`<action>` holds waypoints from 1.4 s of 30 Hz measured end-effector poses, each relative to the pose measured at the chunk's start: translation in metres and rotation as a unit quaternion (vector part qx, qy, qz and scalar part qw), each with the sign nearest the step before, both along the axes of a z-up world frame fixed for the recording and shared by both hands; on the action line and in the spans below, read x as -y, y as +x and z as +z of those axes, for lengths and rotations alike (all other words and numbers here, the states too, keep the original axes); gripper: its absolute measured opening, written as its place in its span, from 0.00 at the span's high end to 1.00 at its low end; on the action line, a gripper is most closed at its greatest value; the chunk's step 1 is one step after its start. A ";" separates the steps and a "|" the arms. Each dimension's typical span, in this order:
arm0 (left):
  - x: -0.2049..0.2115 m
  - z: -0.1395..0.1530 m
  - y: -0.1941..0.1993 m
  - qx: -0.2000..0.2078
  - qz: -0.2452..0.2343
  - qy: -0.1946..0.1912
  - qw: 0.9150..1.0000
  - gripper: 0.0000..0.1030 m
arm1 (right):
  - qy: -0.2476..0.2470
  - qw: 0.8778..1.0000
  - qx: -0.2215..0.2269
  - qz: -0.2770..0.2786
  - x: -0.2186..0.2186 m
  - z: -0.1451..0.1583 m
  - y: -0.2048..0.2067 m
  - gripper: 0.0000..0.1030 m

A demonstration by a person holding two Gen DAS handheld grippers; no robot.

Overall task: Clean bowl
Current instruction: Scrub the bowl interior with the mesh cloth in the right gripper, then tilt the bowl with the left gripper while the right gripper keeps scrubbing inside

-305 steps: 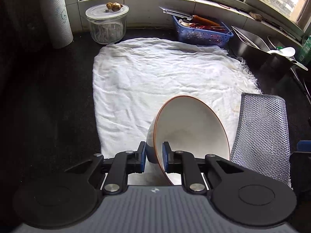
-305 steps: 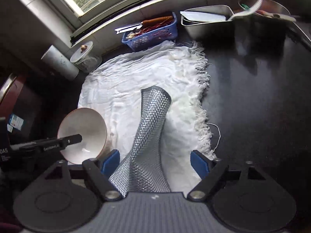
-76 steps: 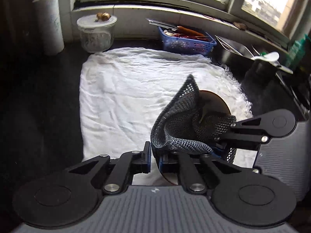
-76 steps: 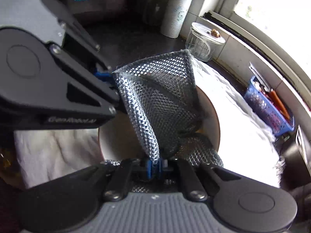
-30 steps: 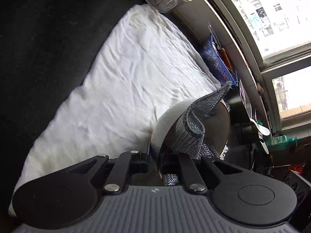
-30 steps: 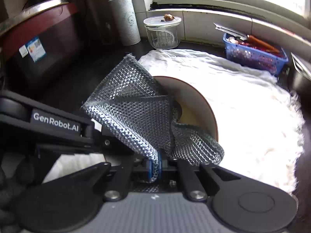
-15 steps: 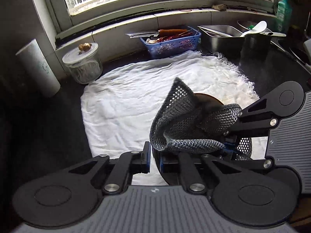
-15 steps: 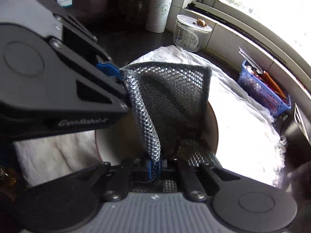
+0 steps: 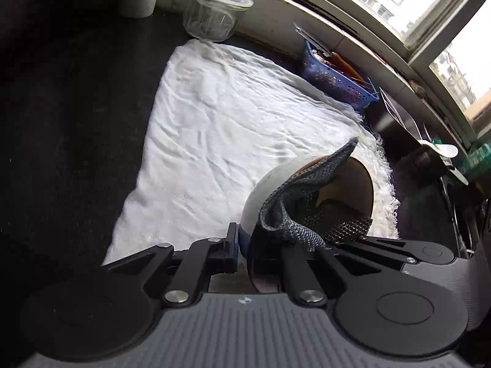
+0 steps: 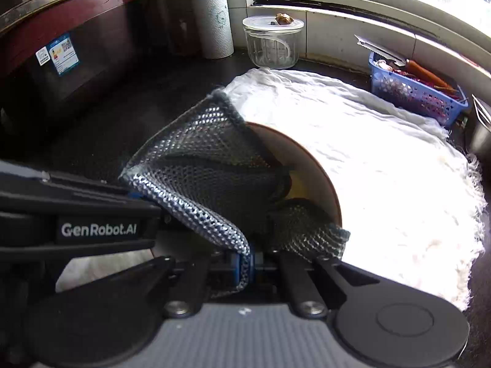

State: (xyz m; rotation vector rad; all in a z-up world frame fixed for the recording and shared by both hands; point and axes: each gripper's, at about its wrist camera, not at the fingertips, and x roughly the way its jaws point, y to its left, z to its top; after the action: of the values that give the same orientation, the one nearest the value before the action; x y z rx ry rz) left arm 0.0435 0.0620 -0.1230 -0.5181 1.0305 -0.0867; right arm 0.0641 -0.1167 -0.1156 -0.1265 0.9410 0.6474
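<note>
Bowl (image 9: pixel 267 190), white outside with a brown rim, is tipped on edge at lower centre of the left wrist view, above a white cloth (image 9: pixel 221 128). Left gripper (image 9: pixel 245 245) is clamped on its rim. Right gripper (image 10: pixel 245 263) is closed tight on a silver mesh scouring cloth (image 10: pixel 199 178), which is folded into the bowl's interior. Glass jar (image 10: pixel 271 44), paper towel roll (image 10: pixel 211 18) and blue basket (image 10: pixel 414 92) stand along the upper edge by the window sill.
</note>
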 end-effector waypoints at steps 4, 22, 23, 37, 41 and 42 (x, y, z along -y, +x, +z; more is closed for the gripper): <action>-0.018 -0.019 -0.003 -0.043 0.048 -0.078 0.995 0.93 | 0.062 0.996 -0.063 -0.023 0.005 -0.007 0.005 0.96; 0.049 0.039 0.002 0.117 -0.171 0.258 0.944 0.94 | -0.055 0.995 0.064 0.048 0.004 0.002 -0.007 0.97; 0.040 0.038 0.004 0.114 -0.151 0.221 0.957 0.93 | -0.052 0.995 0.068 0.041 0.010 0.005 -0.005 0.97; -0.016 0.007 -0.003 0.029 0.045 -0.048 0.997 0.89 | 0.025 0.999 -0.009 -0.028 0.004 0.001 0.001 0.92; -0.010 -0.002 -0.005 -0.022 0.038 -0.053 0.998 0.90 | 0.051 0.997 -0.052 -0.036 0.007 0.000 0.007 0.90; -0.007 -0.002 -0.004 -0.024 0.026 -0.030 0.999 0.90 | 0.044 0.997 -0.052 -0.031 0.006 -0.001 0.006 0.91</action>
State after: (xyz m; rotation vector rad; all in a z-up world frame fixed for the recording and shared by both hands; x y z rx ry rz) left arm 0.0392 0.0686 -0.1247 -0.6043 1.0634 -0.0602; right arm 0.0698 -0.1223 -0.1164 0.0147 1.0103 0.6415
